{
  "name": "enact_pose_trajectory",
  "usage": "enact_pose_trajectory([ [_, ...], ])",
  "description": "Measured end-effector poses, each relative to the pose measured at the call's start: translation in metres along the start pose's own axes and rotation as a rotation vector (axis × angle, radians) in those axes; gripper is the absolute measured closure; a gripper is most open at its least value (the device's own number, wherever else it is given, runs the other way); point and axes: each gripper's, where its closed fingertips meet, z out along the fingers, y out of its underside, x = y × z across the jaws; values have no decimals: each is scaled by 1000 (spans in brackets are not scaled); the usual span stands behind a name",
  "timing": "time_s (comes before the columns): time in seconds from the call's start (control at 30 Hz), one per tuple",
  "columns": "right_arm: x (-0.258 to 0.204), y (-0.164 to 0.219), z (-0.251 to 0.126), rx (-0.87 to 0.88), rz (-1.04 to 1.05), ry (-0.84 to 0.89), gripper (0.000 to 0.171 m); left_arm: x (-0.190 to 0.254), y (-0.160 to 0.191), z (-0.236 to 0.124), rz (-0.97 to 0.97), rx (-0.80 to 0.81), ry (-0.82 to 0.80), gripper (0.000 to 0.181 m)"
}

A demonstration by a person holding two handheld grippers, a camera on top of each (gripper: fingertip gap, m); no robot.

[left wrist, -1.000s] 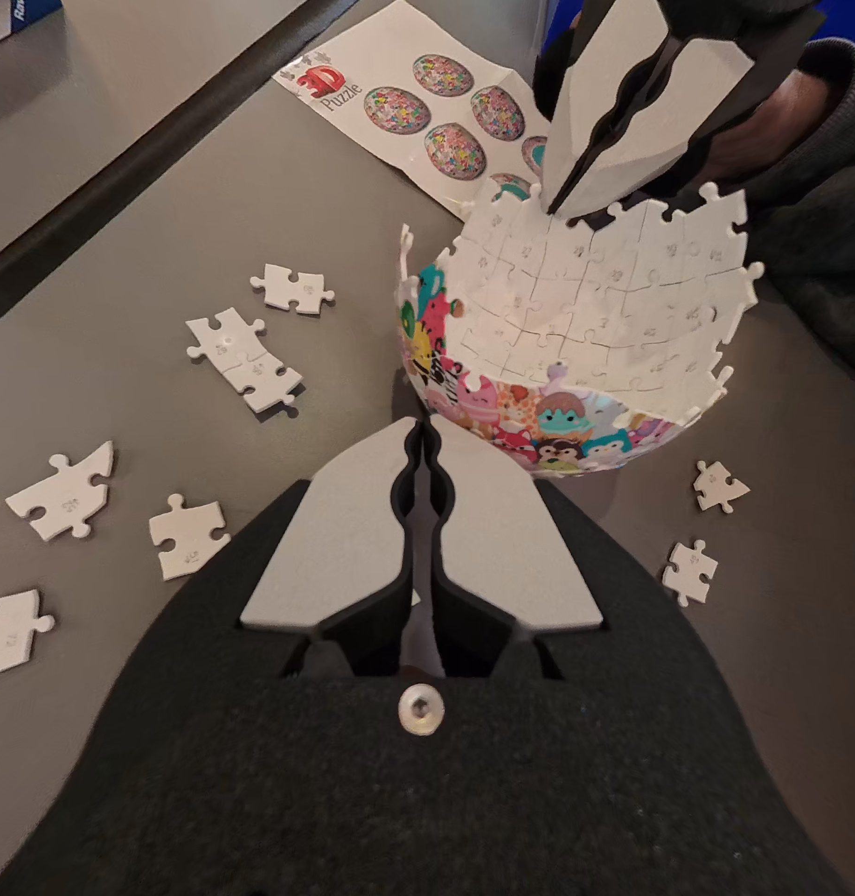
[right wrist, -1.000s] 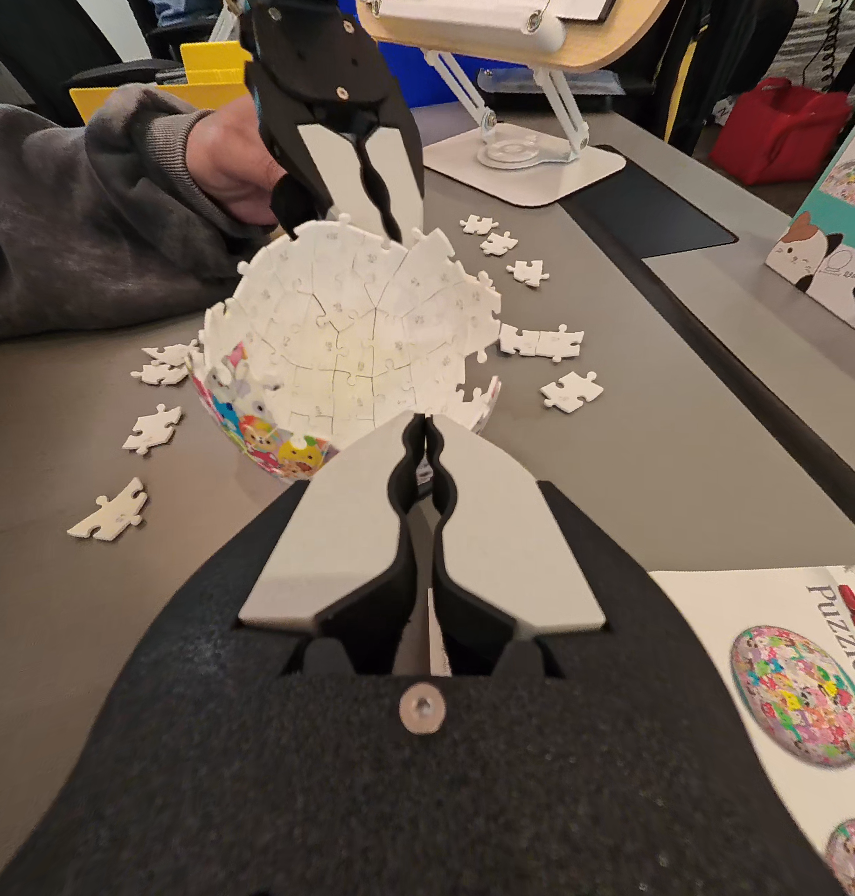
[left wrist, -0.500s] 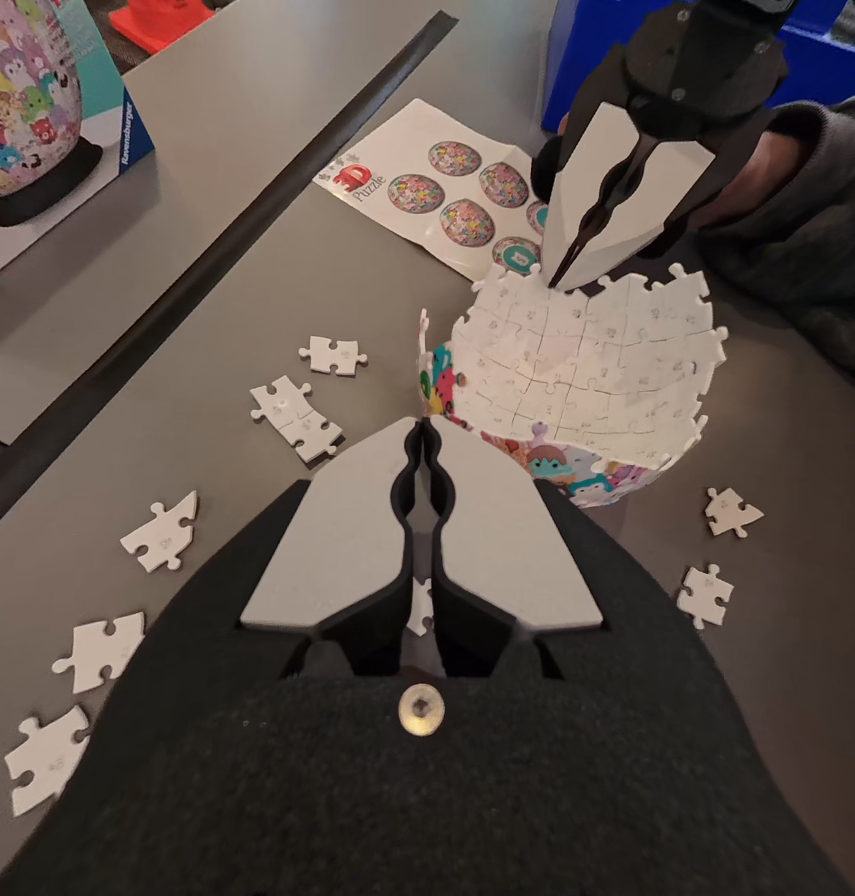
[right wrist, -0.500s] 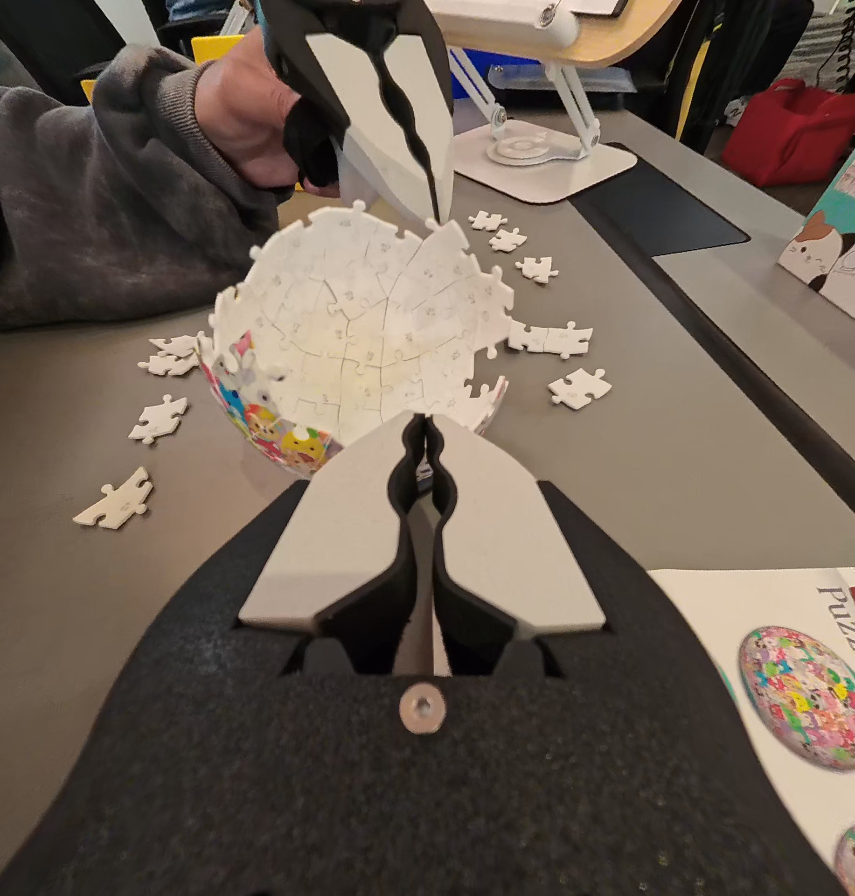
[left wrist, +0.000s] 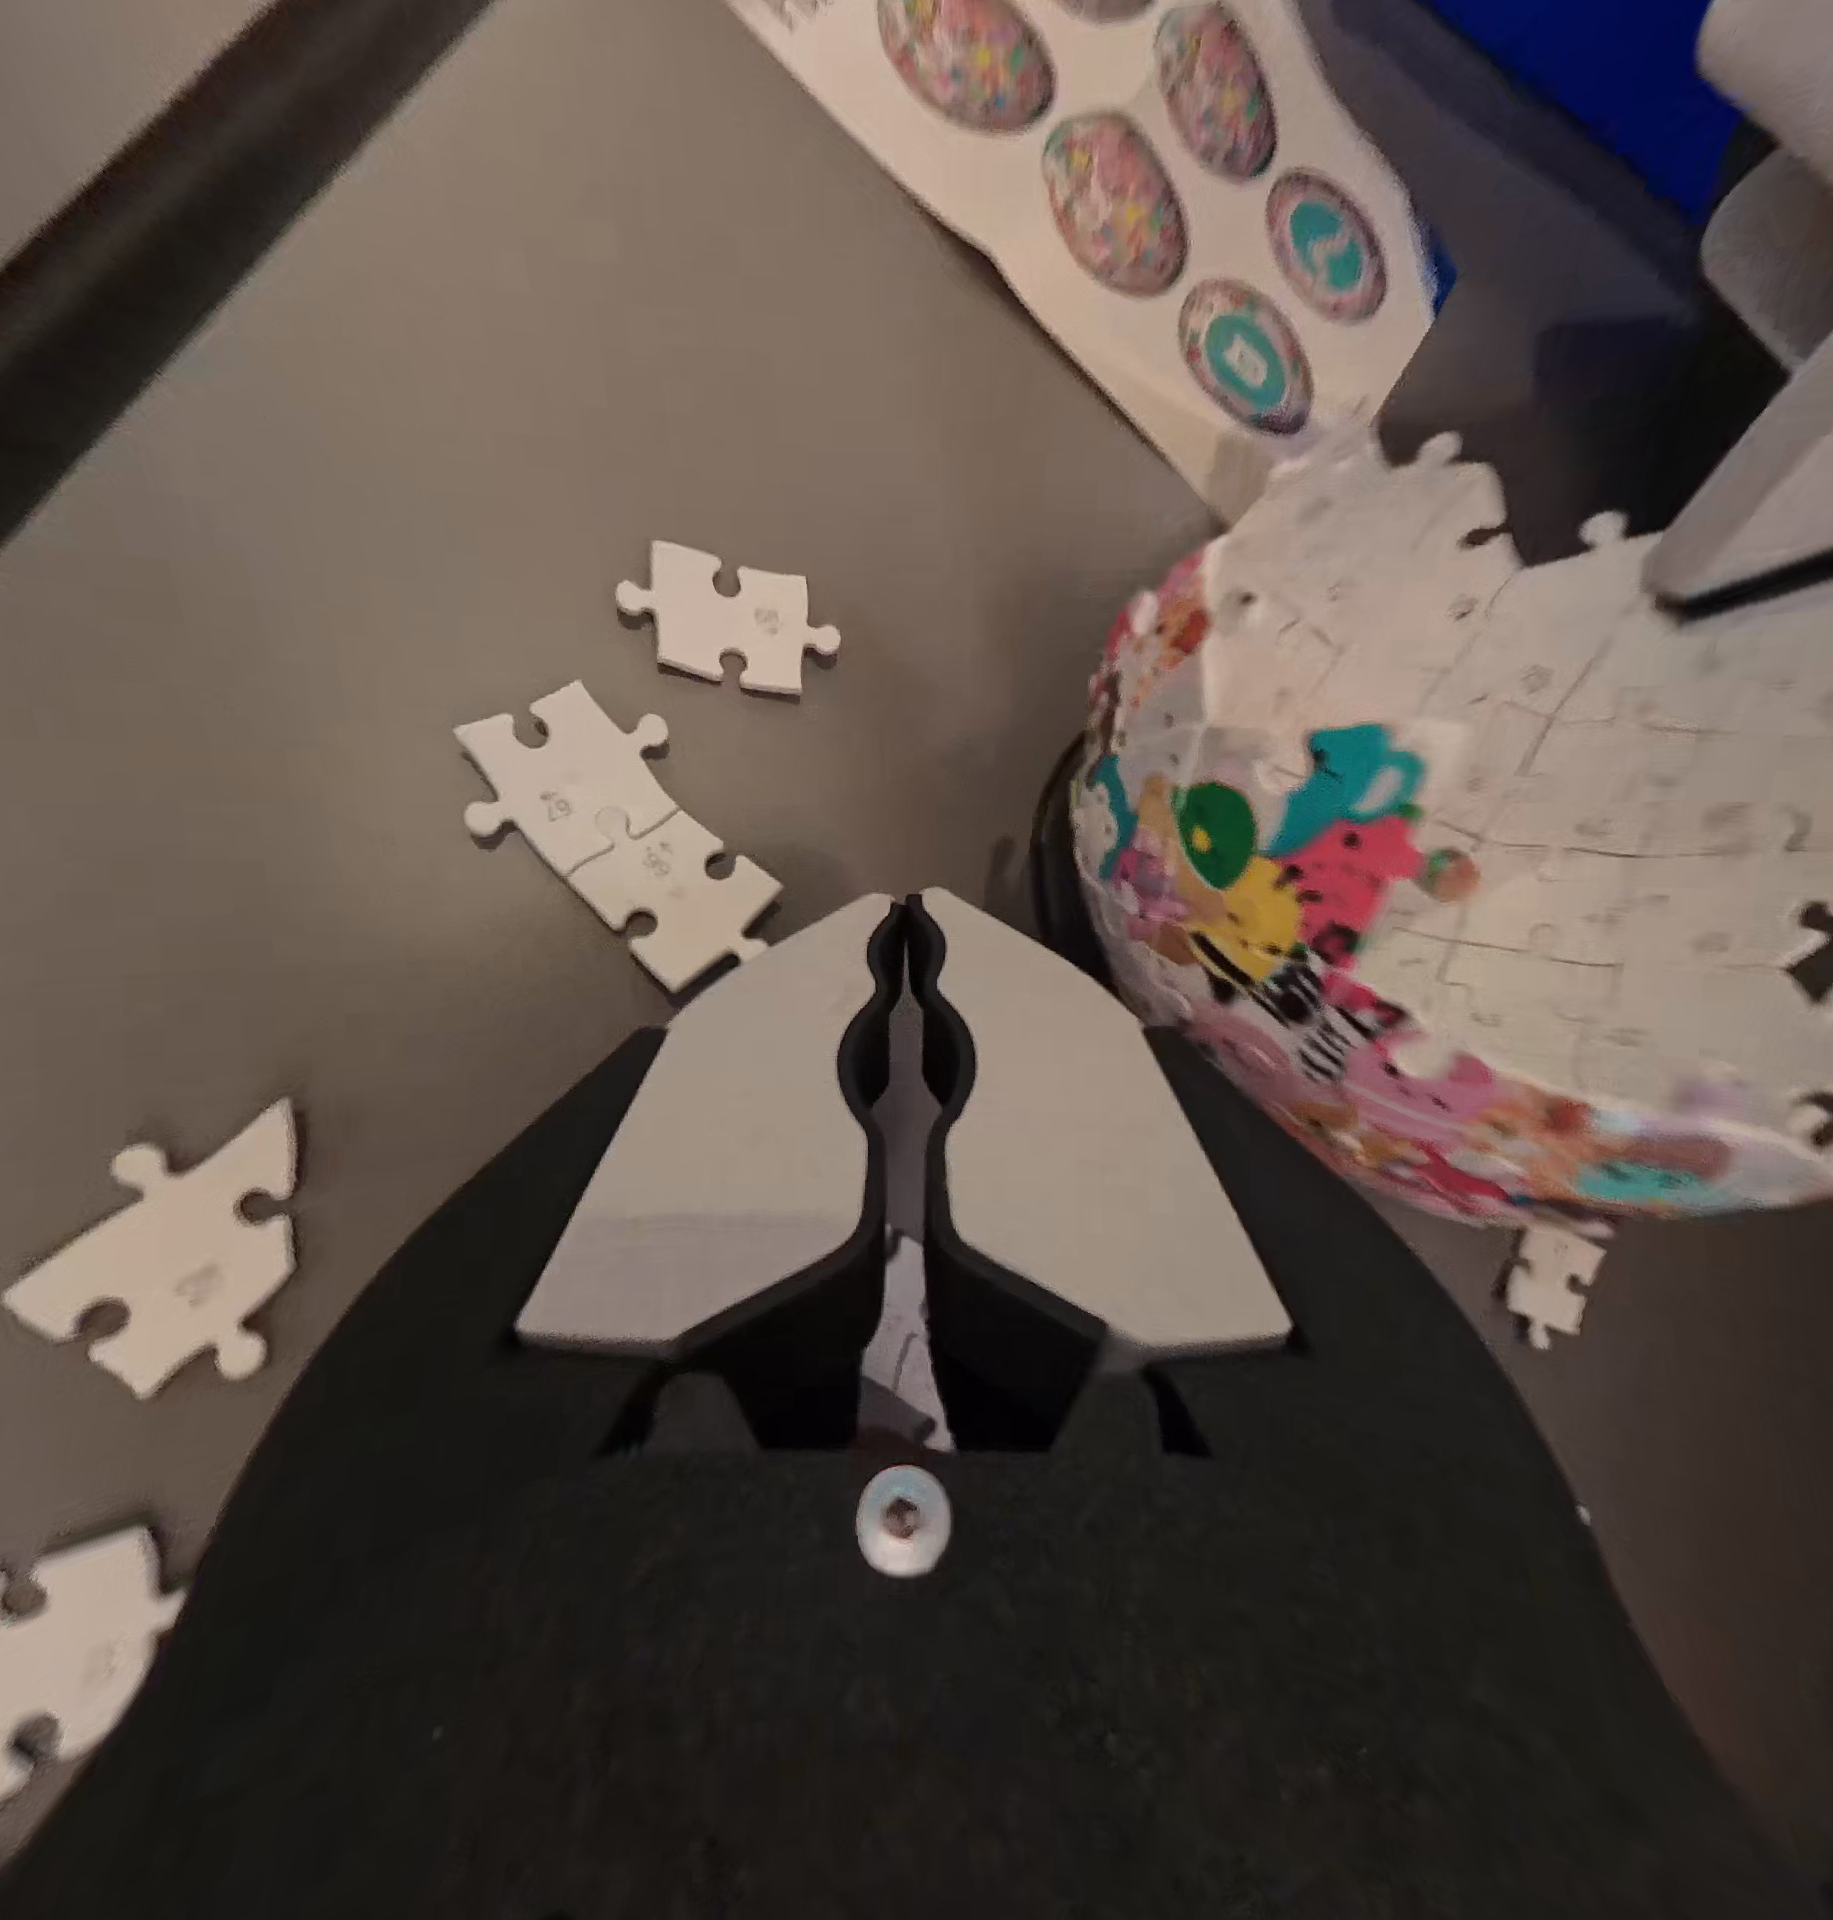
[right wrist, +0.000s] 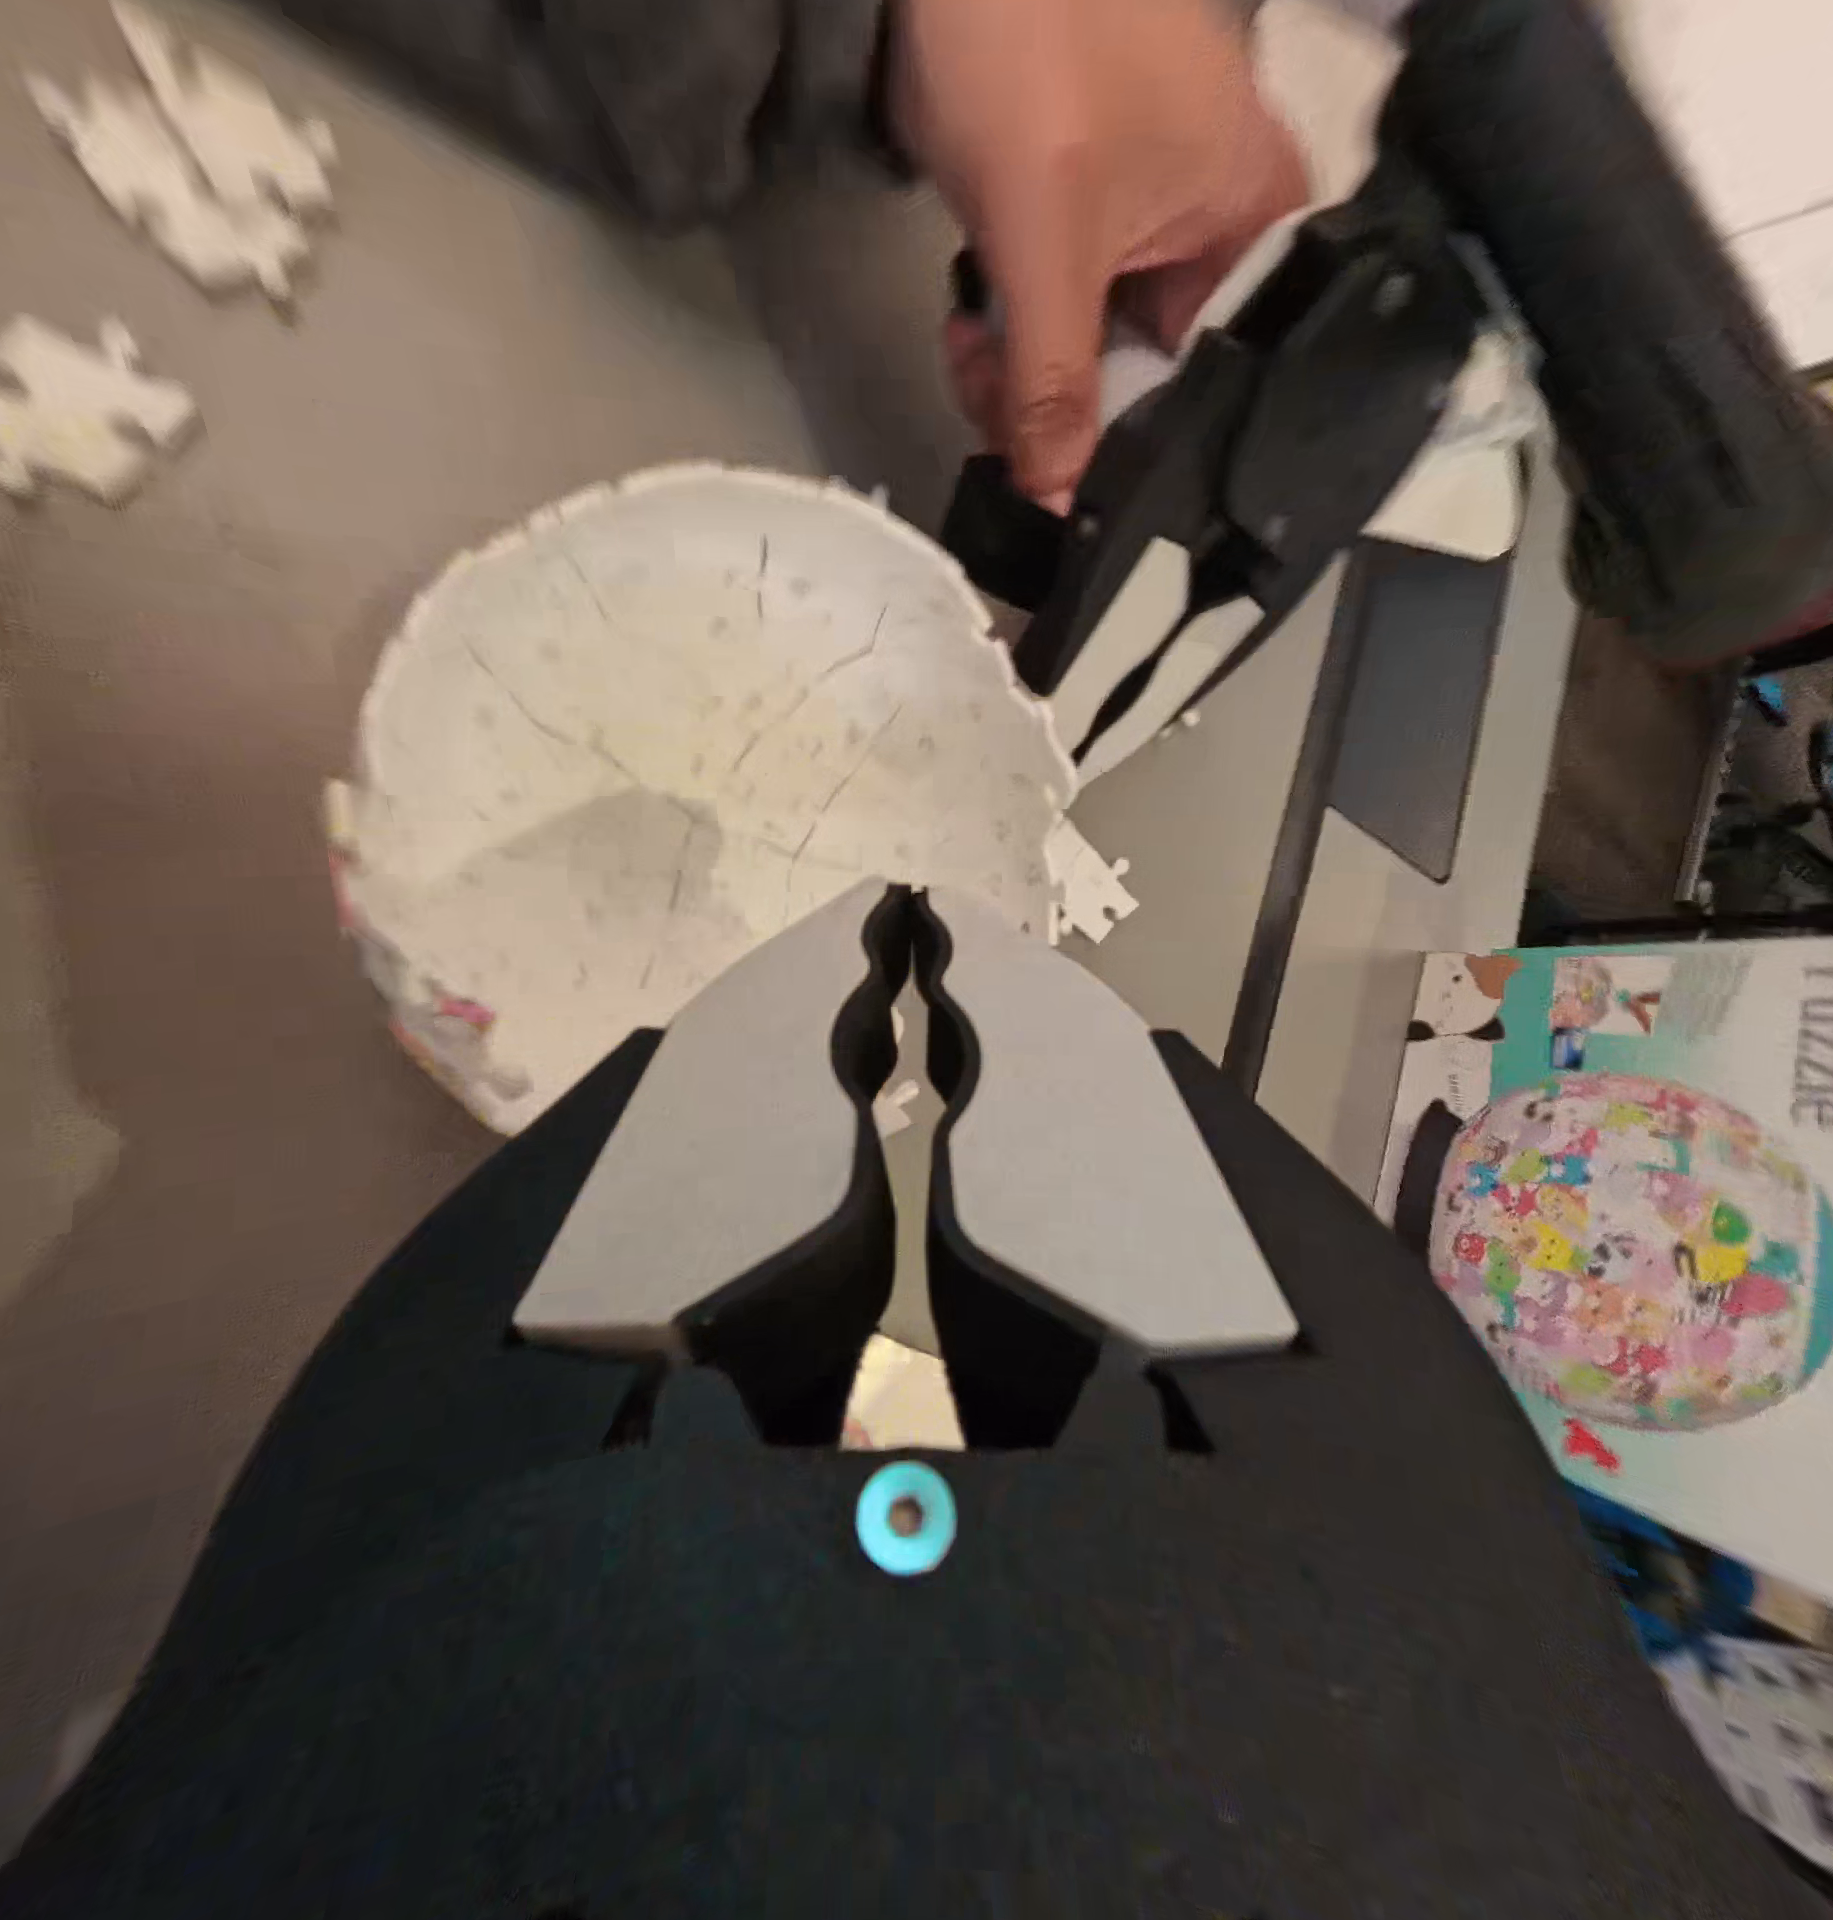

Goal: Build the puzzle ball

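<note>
Both pairs of jaws pressed together, left gripper (left wrist: 907, 914) low beside the half-built puzzle ball (left wrist: 1535, 914) on the grey table (left wrist: 372, 520), right gripper (right wrist: 907, 904) at its bumpy rim, loose white pieces (left wrist: 621, 821) scattered left, printed leaflet (left wrist: 1151, 187) behind, puzzle box (right wrist: 1639, 1247) nearby.

Left claw (left wrist: 907, 914) pressed closed, right claw (right wrist: 909, 902) closed too

I judge this an office-like workroom: a wide matte grey desk (left wrist: 392, 436) with a dark seam strip (left wrist: 112, 281), a printed white instruction sheet (left wrist: 1151, 187), and a boxed puzzle carton (right wrist: 1639, 1195) beside tangled cables (right wrist: 1785, 727).
</note>
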Motion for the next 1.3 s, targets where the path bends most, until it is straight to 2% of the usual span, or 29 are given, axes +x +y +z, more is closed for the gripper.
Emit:
enact_pose_trajectory([
  [0.13,-15,7,33,-140,-72,-151,171,0,-4,22,50,-91,42,181],
  [0.27,-19,20,49,-276,-125,-149,171,7,-9,33,60,-126,139,181],
  [0.43,-16,25,57,-352,-158,-125,171,11,-7,33,70,-143,187,181],
  [0.67,-16,30,67,-414,-173,-129,171,14,-6,33,78,-152,194,181],
  [0.83,-19,25,57,-378,-135,-159,171,15,-6,33,76,-151,197,181],
  [1.0,-21,32,67,-405,-126,-170,171,14,-6,33,75,-147,189,181],
  [1.07,-17,30,61,-404,-140,-150,171,14,-6,33,72,-148,193,181],
  [1.17,-9,10,38,-293,-88,-122,171,13,-5,32,77,-148,183,181],
  [1.3,14,4,-3,-199,-14,10,171,8,-7,25,81,-127,154,181],
])
